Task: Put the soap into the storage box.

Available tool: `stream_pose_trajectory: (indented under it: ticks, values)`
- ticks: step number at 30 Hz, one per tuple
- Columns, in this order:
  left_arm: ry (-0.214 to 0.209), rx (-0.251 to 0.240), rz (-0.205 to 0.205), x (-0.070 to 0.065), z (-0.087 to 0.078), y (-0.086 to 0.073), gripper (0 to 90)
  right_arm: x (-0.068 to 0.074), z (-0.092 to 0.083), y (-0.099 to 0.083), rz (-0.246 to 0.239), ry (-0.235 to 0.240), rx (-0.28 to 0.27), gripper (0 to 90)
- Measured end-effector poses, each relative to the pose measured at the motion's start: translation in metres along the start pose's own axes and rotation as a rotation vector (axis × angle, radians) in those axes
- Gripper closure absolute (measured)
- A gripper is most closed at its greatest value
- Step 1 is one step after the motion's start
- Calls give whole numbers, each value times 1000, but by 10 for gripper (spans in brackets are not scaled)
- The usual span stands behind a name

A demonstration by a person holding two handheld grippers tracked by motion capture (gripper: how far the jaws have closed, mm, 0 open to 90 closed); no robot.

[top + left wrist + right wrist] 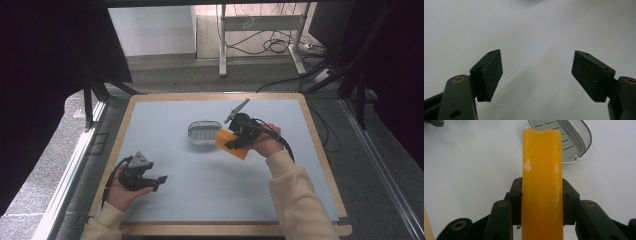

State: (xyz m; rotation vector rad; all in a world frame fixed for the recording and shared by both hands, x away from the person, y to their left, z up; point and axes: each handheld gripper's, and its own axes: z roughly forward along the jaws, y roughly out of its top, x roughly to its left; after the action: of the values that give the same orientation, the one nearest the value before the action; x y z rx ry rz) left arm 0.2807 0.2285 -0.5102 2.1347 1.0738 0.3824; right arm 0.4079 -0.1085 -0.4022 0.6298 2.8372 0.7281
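Right gripper (541, 205) pinching orange soap bar (542, 185), held just beside slotted grey soap dish (204, 133) mid-worktop (200, 195). Left gripper (536, 75) spread, empty, low at near-left. No readable writing or branding on bar or dish.

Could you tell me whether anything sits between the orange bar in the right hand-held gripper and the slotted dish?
Nothing visible does. The right hand-held gripper holds the orange bar just beside the dish, and the dish's slotted inside looks empty.
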Motion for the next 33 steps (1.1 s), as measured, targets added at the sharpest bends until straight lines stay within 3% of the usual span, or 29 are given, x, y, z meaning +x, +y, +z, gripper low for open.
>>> stream_pose_trajectory:
  ticks: [33]
  values:
    - [-8, 4, 2, 0, 1, 0, 247, -23, 7, 21, -6, -6, -19, 615]
